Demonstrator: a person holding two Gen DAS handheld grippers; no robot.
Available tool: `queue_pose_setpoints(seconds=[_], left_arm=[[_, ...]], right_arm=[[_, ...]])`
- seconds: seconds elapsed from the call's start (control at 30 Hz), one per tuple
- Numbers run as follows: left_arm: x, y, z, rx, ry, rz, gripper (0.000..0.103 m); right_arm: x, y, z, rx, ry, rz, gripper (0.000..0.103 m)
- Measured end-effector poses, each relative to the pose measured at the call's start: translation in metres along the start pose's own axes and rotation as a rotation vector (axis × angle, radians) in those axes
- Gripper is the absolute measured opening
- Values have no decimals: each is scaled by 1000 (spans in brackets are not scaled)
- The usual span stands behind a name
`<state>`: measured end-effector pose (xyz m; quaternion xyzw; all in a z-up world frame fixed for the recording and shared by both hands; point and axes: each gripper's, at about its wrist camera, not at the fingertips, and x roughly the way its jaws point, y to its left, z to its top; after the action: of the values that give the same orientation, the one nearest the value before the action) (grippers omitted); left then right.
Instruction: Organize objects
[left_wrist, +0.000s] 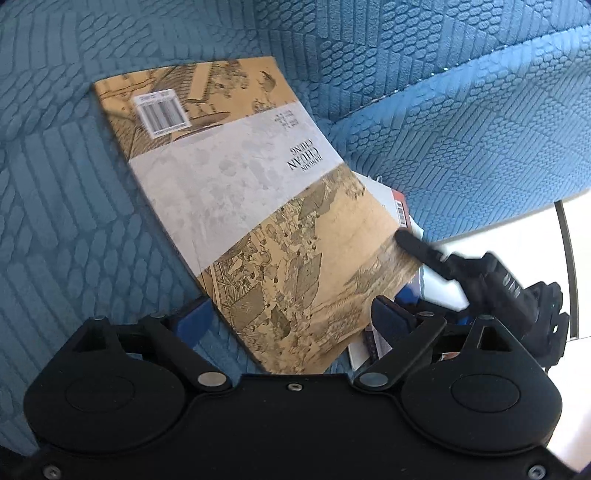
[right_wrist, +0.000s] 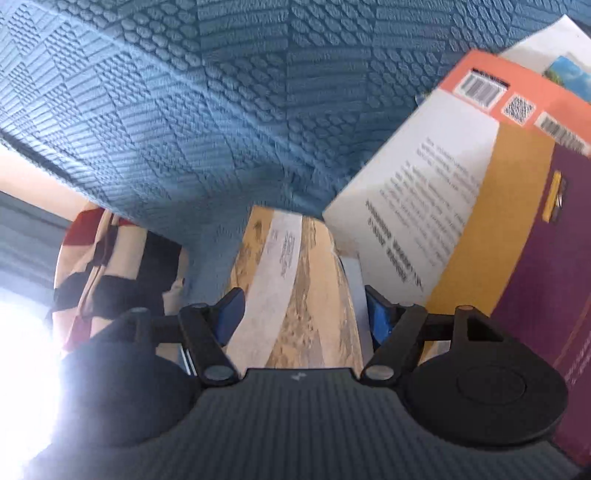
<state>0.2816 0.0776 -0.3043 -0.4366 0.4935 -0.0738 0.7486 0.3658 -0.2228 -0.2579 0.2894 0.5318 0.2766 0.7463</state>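
A tan book (left_wrist: 266, 221) with a grey band and old-style paintings on its cover lies slanted on the blue textured sofa (left_wrist: 74, 221). My left gripper (left_wrist: 291, 317) is open over the book's near edge, one blue pad on the sofa side and the other by the book's right edge. A black finger (left_wrist: 417, 245) of my right gripper rests at the book's right corner. In the right wrist view that tan book (right_wrist: 303, 277) runs between the spread blue pads of my right gripper (right_wrist: 303, 314); I see no firm pinch.
An orange, white, yellow and purple book (right_wrist: 461, 184) leans at the right, with a white book (right_wrist: 554, 55) behind it. More books (left_wrist: 402, 210) poke out under the tan one. A checked cloth (right_wrist: 110, 266) lies beyond the sofa's edge. Bright floor (left_wrist: 580, 240) shows at right.
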Motion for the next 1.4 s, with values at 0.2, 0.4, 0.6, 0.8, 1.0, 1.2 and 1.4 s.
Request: queue_pose_setpoints(seconds=[0.2,0.4,0.6,0.8,1.0,1.2,1.4], left_arm=[[-4,6,2,-70,11,-24,91],[-9,18,-2,-176,-1,-71,90],[-21,23,-9,-237,9,-138,92],[-31,26,-21,-277,36,-199,95],[-37,39,-35,-364,16,-182,95],[-35,53,-42,-446,43,-266,93],[-28,53,-48,-476,42,-297,67]], right_arm=[[2,4,-14,-11,-12,-114,32],[-17,9,-23,4,-57,-49,12],[-32,14,-31,59,-108,45,11],[-40,19,-44,101,-129,83,11],[-45,22,-59,126,-150,118,11],[-42,24,-67,155,-161,126,11],[-40,23,-69,156,-158,126,11]])
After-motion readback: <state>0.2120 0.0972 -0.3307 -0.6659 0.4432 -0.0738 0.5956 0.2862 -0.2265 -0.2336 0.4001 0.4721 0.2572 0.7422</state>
